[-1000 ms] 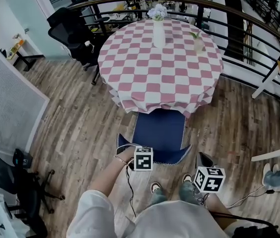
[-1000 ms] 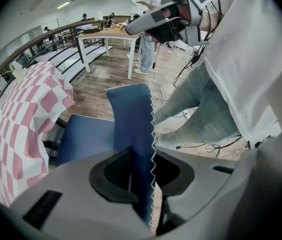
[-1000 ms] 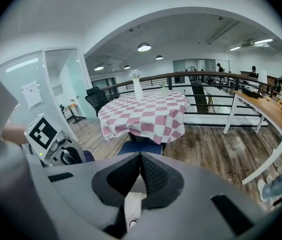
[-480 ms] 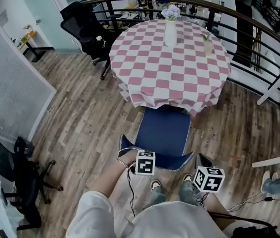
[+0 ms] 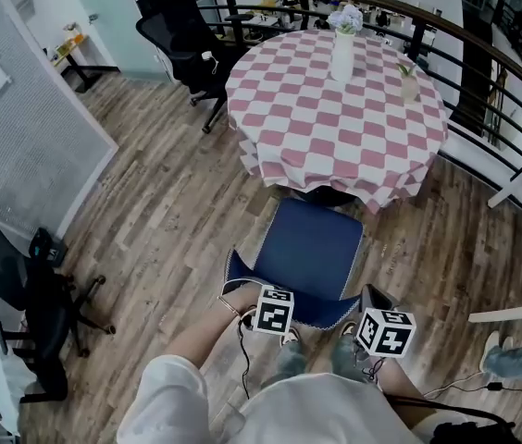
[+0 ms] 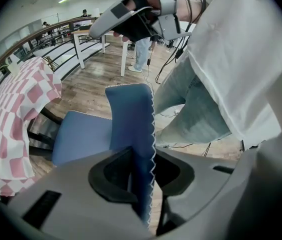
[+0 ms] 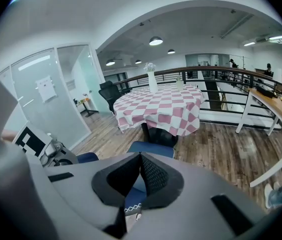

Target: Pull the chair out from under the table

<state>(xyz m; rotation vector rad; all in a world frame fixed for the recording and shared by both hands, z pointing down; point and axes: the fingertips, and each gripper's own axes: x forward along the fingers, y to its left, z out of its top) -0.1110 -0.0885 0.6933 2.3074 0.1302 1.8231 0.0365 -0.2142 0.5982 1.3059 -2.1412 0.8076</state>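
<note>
The left gripper (image 5: 271,309) is clamped on the top edge of the blue chair's backrest (image 5: 321,310); the left gripper view shows the stitched fabric pinched between its jaws. The right gripper (image 5: 383,326) hovers just beside the backrest's right corner, its jaws closed tip to tip on nothing, so the left hand alone has the chair (image 5: 307,246).

From the gripping hand, the seat stretches away at 12 o'clock toward the table, and the backrest's edge runs across from 9 to 3 o'clock. The pull therefore looks to run straight back to 6 o'clock, along the seat's own axis. The person's legs (image 5: 346,357) stand immediately behind the backrest at 6 o'clock, so any further travel probably means stepping back.

The seat appears largely clear of the pink-checked table (image 5: 316,128), its far edge just at the cloth's hem, where the dark pedestal shows. A white vase (image 5: 341,55) stands well back on the top, far from that hem.

Bare plank floor opens at 9 and 10 o'clock. A black office chair (image 5: 20,294) sits well apart at 8 o'clock and another (image 5: 182,26) at 11. A white frame leg (image 5: 511,314) lies at 3 o'clock, and the railing (image 5: 470,81) curves round beyond the table.
</note>
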